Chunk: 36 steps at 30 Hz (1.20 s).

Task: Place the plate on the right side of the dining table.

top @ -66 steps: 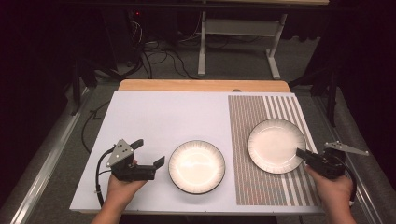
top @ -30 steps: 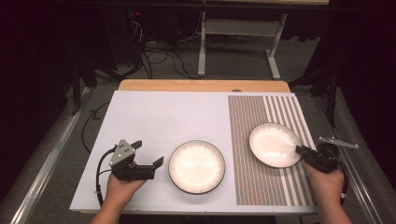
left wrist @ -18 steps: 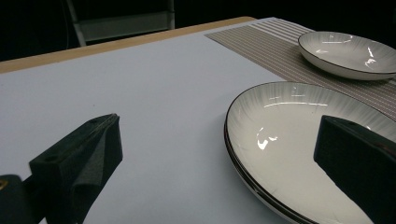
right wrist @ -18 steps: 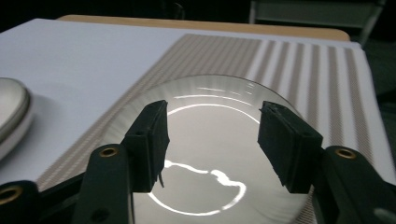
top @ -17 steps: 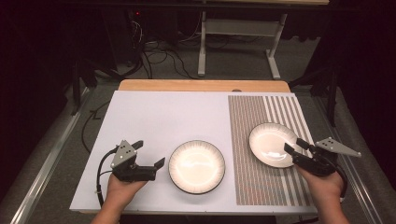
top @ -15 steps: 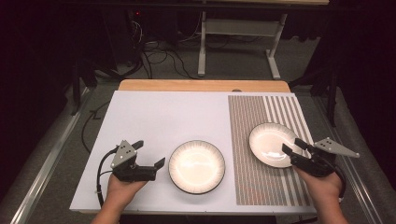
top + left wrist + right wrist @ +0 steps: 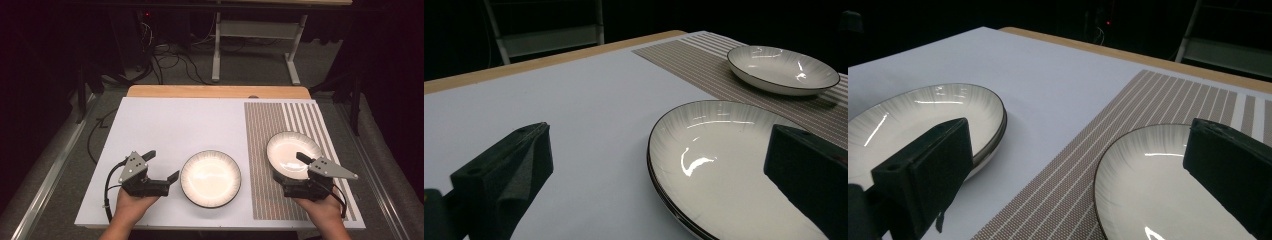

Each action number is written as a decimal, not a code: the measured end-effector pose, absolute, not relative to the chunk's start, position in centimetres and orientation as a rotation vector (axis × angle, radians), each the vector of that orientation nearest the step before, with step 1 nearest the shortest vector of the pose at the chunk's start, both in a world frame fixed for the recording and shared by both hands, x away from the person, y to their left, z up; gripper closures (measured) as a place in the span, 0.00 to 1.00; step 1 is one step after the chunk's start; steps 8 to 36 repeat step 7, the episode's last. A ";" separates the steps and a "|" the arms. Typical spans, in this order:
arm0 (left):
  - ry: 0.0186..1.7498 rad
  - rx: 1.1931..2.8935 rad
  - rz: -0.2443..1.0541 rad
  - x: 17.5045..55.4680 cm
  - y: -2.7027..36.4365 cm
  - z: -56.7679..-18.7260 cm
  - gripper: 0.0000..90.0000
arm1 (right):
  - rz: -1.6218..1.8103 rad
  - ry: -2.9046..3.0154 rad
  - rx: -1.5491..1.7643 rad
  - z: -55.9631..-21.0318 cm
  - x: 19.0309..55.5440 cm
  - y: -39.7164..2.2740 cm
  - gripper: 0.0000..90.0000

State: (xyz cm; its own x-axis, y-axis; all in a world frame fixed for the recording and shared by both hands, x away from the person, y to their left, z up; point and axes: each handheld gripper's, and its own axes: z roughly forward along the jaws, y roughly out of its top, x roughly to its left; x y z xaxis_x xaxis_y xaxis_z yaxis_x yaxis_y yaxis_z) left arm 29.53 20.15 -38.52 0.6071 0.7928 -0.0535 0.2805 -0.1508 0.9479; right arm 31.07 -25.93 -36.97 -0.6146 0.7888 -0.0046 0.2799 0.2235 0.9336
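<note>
Plate set down on the striped mat; release step in hand.

One white plate (image 7: pixel 292 155) is placed on the striped mat (image 7: pixel 265 130) at the right; the right gripper (image 7: pixel 295 172), whose jaws have just been opening, is held wide at its near edge with nothing gripped. The stacked plates (image 7: pixel 210 178) lie at near centre on the white board (image 7: pixel 175 125), the left gripper (image 7: pixel 162 170) wide open just beside them. Judged next: a clear withdrawal, then a rim grasp on the stack.

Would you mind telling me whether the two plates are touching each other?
Apart. The high view shows bare mat and white table between the middle plate and the right plate; the right gripper view shows that gap too.
</note>
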 end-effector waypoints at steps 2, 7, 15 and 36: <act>0.890 1.715 0.572 29.5 20.2 -38.5 0.00 | 1.396 2.011 0.973 -36.9 30.9 -25.8 0.01; 0.891 1.715 0.575 29.5 20.2 -38.5 0.00 | 1.390 2.027 0.962 -37.1 30.8 -25.6 0.01; 0.891 1.715 0.575 29.5 20.2 -38.5 0.00 | 1.390 2.027 0.962 -37.1 30.8 -25.6 0.01; 0.891 1.715 0.575 29.5 20.2 -38.5 0.00 | 1.390 2.027 0.962 -37.1 30.8 -25.6 0.01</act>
